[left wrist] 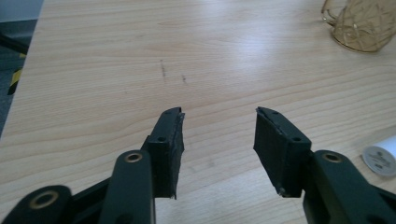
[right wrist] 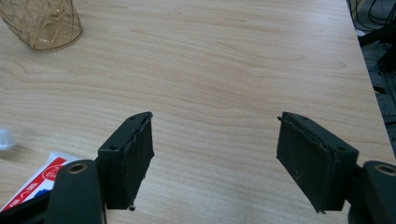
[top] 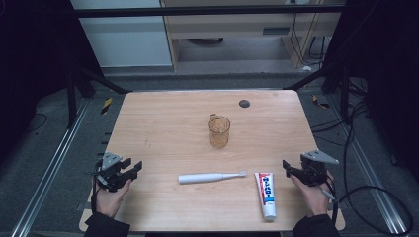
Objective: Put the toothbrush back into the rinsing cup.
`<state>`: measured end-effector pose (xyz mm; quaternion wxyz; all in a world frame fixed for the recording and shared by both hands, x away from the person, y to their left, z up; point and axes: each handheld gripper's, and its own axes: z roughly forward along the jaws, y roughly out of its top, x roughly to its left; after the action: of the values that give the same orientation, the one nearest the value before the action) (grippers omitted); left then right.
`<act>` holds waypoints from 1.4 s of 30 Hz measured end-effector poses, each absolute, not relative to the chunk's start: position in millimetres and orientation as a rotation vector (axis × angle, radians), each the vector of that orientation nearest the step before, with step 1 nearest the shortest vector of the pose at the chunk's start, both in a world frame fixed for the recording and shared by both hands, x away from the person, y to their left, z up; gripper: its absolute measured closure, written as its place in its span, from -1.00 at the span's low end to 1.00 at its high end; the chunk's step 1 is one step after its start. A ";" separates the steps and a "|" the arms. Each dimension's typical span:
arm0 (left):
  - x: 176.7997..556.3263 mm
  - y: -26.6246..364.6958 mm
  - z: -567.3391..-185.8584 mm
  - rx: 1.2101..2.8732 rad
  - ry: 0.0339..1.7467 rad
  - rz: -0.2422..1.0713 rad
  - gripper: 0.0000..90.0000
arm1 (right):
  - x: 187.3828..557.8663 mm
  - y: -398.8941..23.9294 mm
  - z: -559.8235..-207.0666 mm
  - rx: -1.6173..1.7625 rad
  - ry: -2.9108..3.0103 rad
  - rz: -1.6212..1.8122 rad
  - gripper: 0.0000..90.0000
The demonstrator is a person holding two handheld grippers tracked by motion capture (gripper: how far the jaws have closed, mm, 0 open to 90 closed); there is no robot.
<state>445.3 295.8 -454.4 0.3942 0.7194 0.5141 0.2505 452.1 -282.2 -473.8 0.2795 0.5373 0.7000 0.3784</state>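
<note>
On the counter (top: 163, 123), the electric toothbrush (top: 211, 177) lies between the left gripper's fingers (top: 132, 170) and the right gripper's fingers (top: 289, 169). The toothpaste tube (top: 266, 193) lies just beside the right fingers; the glass mug (top: 218, 131) stands well beyond both pairs.

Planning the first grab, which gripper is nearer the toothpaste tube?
Right. The right gripper sits just beside the toothpaste tube; the left gripper is across the table, beyond the toothbrush.

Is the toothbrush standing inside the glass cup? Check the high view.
No, the toothbrush lies flat on the table, apart from the glass cup.
</note>
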 end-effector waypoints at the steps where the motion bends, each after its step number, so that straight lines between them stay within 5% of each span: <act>1: 445.2 293.9 -454.0 1.841 1.291 0.631 0.17 | 451.5 -282.0 -474.1 1.442 1.880 1.015 -0.39; 22: 461.6 242.7 -445.5 1.988 1.125 0.464 0.84 | 445.6 -264.0 -471.4 1.365 1.964 1.059 -0.22; 42: 482.1 174.6 -467.6 2.235 0.942 0.327 0.99 | 445.7 -263.9 -476.4 1.367 1.979 1.039 -0.18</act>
<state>482.1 174.6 -467.6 0.3403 0.8587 0.3621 0.1256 445.7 -263.9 -476.4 0.2579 0.5042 0.7297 0.3831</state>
